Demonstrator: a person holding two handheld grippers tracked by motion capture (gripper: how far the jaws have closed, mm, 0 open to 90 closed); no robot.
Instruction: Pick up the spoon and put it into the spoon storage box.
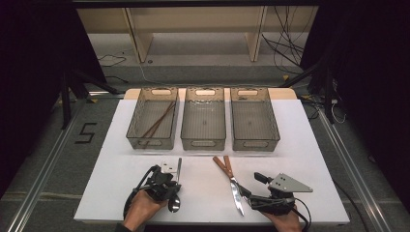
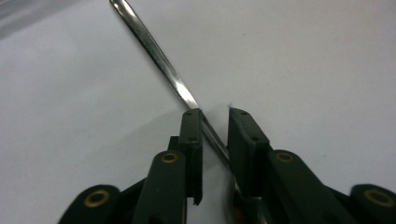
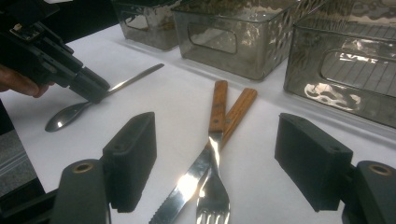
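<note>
The left gripper (image 2: 215,114) has its jaws drawn narrow around the handle of the spoon (image 2: 161,63), which runs between them close against one pad, with a sliver of table visible on the other side; whether both pads press on the metal I cannot tell, so the first care is to finish the squeeze before any lift; the spoon lies flat on the white table (image 1: 203,193) near the front edge, its bowl toward the person and its handle pointing at the bins; the grip sits low on the handle, near the bowl, so the long end will likely tip unless the hand rises slowly and level; a thin polished handle may twist in the pads, so a square, centred bite is best; the right gripper (image 3: 229,161) stands wide open and holds nothing, poised over the knife (image 3: 187,186) and fork (image 3: 217,154), which lie crossed with their wooden handles toward the bins; beyond stand three grey bins (image 1: 203,118) in a row, the left bin (image 1: 152,118) holding chopsticks (image 1: 158,122), a likely sign that each kind has its own bin.
</note>
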